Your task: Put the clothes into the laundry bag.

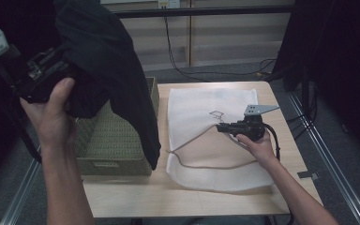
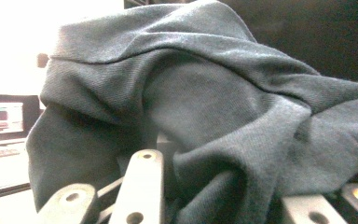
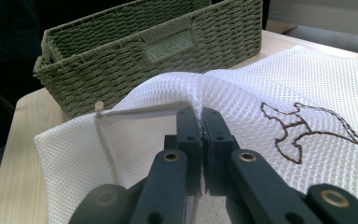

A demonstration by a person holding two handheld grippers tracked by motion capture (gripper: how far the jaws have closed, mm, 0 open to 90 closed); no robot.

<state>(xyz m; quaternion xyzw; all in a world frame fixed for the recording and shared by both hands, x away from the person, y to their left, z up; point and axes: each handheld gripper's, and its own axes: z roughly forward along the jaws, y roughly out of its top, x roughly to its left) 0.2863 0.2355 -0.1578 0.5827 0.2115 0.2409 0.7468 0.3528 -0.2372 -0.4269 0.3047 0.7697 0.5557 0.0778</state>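
Observation:
A dark grey garment hangs from my left gripper, raised at the upper left over a woven basket. In the left gripper view the cloth bunches over the jaws and hides their tips. A white mesh laundry bag with a small embroidered outline lies flat on the table. My right gripper rests on it, and its jaws are shut on a pinched fold of the mesh near the bag's mouth. A beige drawstring trails across the bag's near end.
The green woven basket stands at the table's left side, next to the bag. The wooden table has bare room along its near edge. Cables run over the floor behind it, and dark curtains hang at both sides.

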